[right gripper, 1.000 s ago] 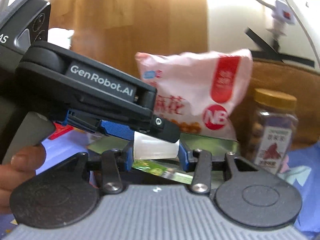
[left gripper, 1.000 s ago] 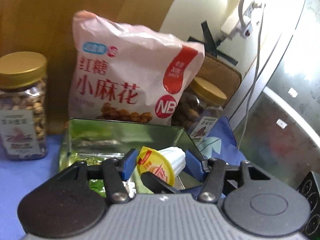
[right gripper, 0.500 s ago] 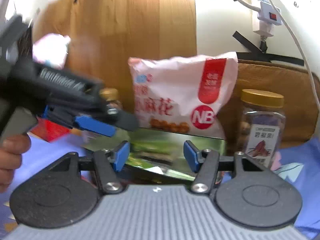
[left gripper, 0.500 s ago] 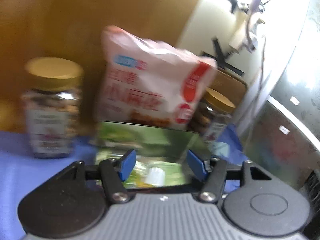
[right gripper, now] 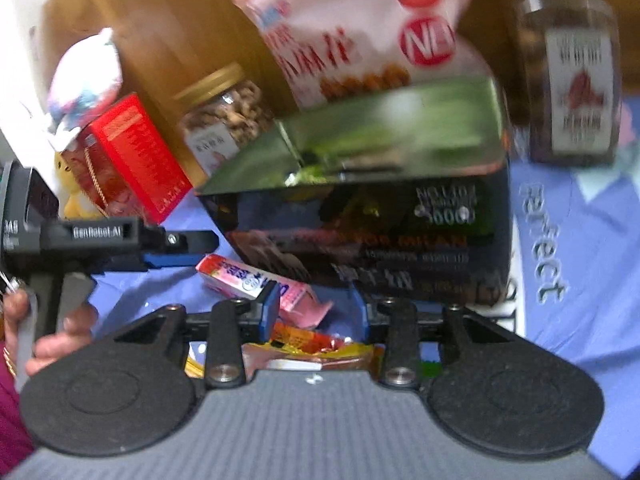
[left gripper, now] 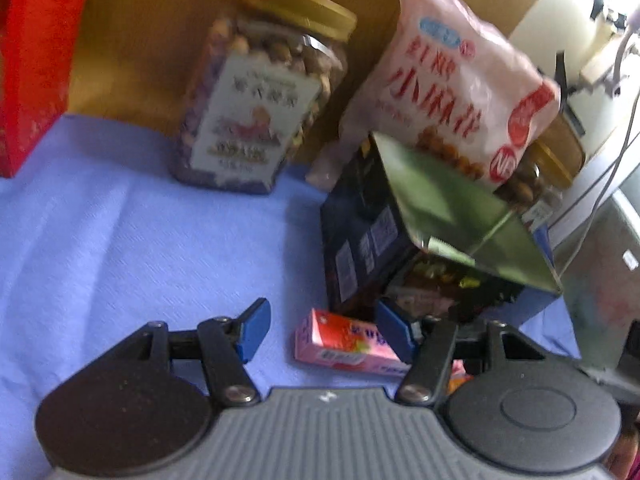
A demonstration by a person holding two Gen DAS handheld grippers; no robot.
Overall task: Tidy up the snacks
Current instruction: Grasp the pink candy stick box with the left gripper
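**Two wrist fisheye views over the blue cloth**

Left wrist view: looks forward and downward along the left gripper point(left gripper: 318, 332), tilted, close to the blue cloth point(left gripper: 120, 240). Ahead stand a gold-lidded nut jar point(left gripper: 260, 100), the pink snack bag point(left gripper: 460, 80) and the open dark tin point(left gripper: 400, 232), seen from its left corner.

Right wrist view: looks forward and downward along the right gripper point(right gripper: 314, 312), very near the tin's printed front wall point(right gripper: 380, 240), with a second jar point(right gripper: 572, 80) at right.

Shared field: tin, snack bag, left jar point(right gripper: 220, 120), red box point(right gripper: 132, 160) and the pink sachet box point(left gripper: 344, 340) point(right gripper: 256, 284). The left gripper point(right gripper: 192, 250) enters the right view from the left edge.
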